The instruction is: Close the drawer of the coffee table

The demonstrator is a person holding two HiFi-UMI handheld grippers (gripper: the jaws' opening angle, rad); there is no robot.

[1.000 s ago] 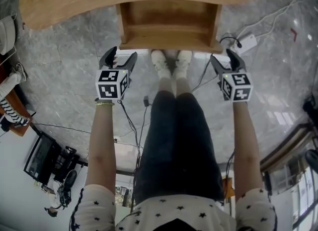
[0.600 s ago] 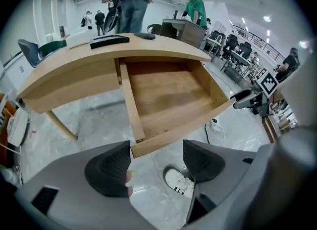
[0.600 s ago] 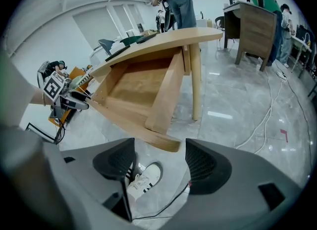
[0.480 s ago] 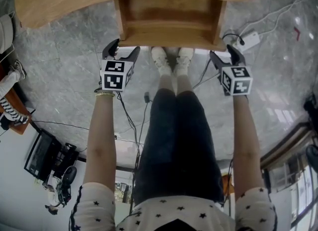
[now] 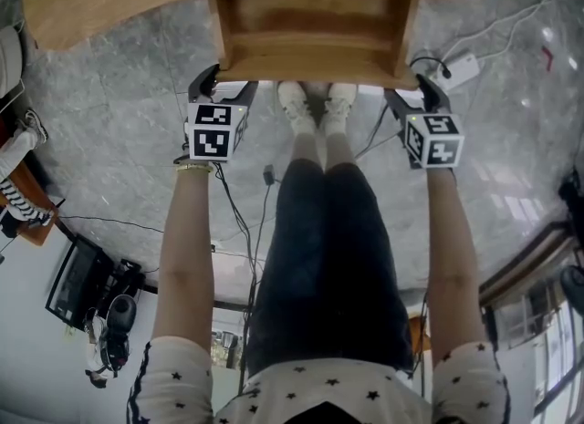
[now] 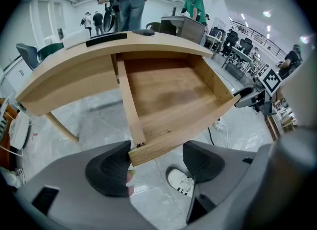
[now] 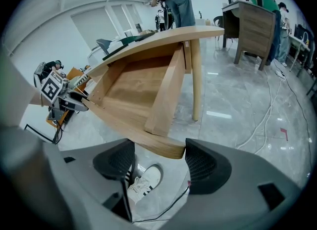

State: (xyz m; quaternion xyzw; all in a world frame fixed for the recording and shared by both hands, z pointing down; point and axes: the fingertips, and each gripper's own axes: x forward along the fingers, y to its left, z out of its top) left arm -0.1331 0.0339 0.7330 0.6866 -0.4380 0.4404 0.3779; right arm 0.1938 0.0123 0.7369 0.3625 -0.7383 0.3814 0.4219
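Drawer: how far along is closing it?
Done: nothing yet; the drawer stands pulled out of the coffee table. In hand: left claw and right claw, both open, straddle its front corners. Remaining: push it fully in.

L claw open; R claw open; both tilted down

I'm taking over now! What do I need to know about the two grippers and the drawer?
Left gripper: open, jaws either side of the front left corner of the drawer.
Right gripper: open, jaws either side of the front right corner.
Drawer: empty, standing out of the coffee table.
Done: both grippers lined up at the drawer front.
Left: push the drawer in until shut.
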